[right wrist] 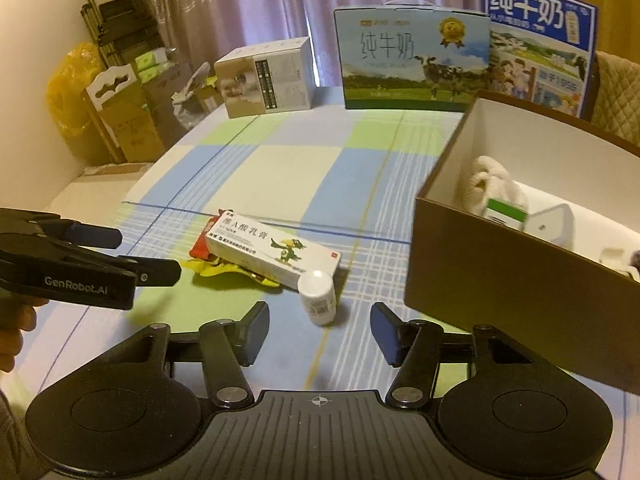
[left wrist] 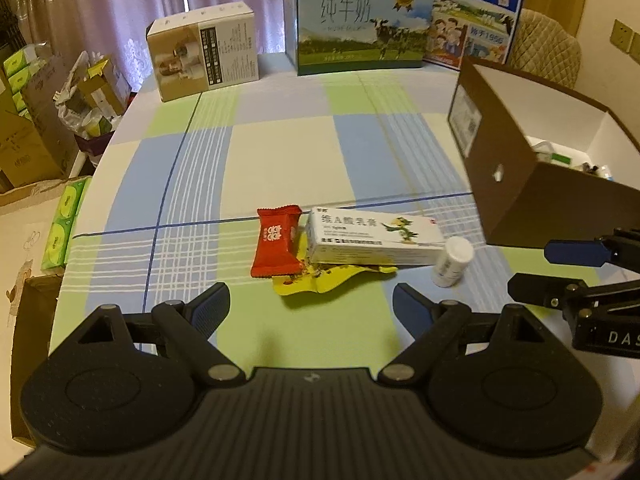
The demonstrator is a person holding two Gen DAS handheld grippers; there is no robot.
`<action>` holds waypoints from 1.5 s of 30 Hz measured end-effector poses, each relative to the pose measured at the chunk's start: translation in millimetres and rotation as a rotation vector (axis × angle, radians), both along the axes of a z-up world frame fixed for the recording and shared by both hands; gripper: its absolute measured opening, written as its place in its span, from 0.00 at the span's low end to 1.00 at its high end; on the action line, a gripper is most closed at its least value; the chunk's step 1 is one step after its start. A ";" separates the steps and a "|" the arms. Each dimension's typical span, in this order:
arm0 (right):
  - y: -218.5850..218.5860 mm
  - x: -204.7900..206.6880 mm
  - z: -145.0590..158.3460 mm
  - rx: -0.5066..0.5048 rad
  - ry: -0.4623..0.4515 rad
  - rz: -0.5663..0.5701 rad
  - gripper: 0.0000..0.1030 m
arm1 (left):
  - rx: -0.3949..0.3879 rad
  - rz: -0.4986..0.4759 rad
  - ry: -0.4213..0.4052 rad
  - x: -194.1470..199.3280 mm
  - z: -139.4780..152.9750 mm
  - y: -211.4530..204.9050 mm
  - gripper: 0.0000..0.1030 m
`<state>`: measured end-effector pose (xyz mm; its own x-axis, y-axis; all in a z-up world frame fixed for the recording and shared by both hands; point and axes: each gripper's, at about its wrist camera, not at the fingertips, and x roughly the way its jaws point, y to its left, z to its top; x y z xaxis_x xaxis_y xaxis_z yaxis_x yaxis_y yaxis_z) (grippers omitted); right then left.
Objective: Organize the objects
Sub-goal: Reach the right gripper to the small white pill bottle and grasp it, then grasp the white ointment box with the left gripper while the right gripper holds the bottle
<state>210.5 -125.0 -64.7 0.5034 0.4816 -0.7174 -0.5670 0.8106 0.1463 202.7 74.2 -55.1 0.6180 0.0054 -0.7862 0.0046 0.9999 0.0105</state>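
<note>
A red candy packet (left wrist: 277, 242), a white ointment carton (left wrist: 376, 237) with a green bird, a yellow wrapper (left wrist: 320, 280) under them and a small white bottle (left wrist: 453, 256) lie together on the checked tablecloth (left wrist: 280, 152). My left gripper (left wrist: 312, 304) hovers open just short of the pile, with nothing between its fingers. My right gripper (right wrist: 318, 332) is open too, straight in front of the white bottle (right wrist: 319, 297), beside the carton (right wrist: 272, 249). The brown box (right wrist: 500, 264) at the right holds a white cloth and other items.
Two milk cartons (left wrist: 360, 20) and a beige carton (left wrist: 204, 56) stand at the table's far edge. Cardboard boxes, bags and green tissue packs (left wrist: 64, 220) crowd the floor to the left. A padded chair (left wrist: 548, 48) stands behind the brown box. The other gripper (right wrist: 88, 264) shows at the left.
</note>
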 end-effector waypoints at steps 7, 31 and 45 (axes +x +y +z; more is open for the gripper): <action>21.5 15.0 -21.3 -0.014 -0.004 0.015 0.46 | -0.019 0.030 0.008 12.3 -18.7 13.1 0.84; 17.9 33.4 -40.9 -0.071 -0.011 -0.058 0.23 | -0.050 -0.064 -0.028 30.1 -34.6 13.6 0.84; -62.1 35.0 -3.0 -0.059 0.027 -0.279 0.23 | -0.099 -0.240 -0.095 73.8 -48.7 4.9 0.88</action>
